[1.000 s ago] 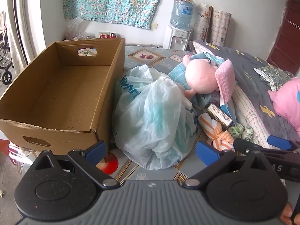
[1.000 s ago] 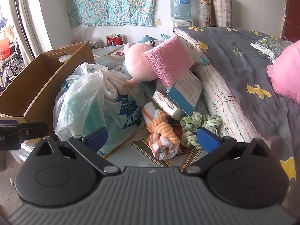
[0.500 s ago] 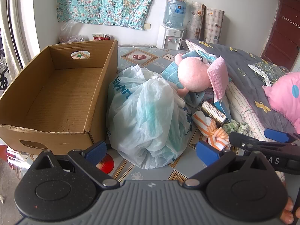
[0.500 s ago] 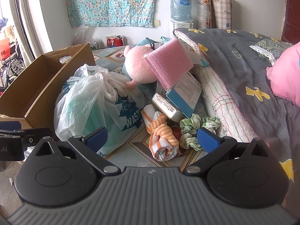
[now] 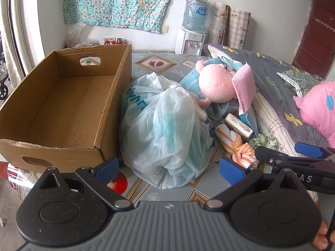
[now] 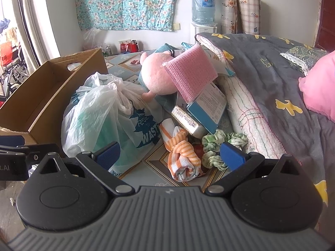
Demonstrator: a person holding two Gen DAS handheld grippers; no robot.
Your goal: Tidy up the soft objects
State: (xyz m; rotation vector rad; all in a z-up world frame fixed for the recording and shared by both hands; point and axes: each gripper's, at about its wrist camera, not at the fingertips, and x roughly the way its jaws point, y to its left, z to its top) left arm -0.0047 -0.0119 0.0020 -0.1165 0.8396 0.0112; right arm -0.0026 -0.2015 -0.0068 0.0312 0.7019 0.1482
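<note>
Left wrist view: left gripper hovering with jaws spread and empty over the stuffed plastic bag, which lies on the bed against the empty cardboard box; likely still the approach, calling for a pinch and a lift over the box's near wall. Right wrist view: right gripper likewise spread, above the striped towel and green scrunchie, hemmed by the quilt on the right, little free mat around.
</note>
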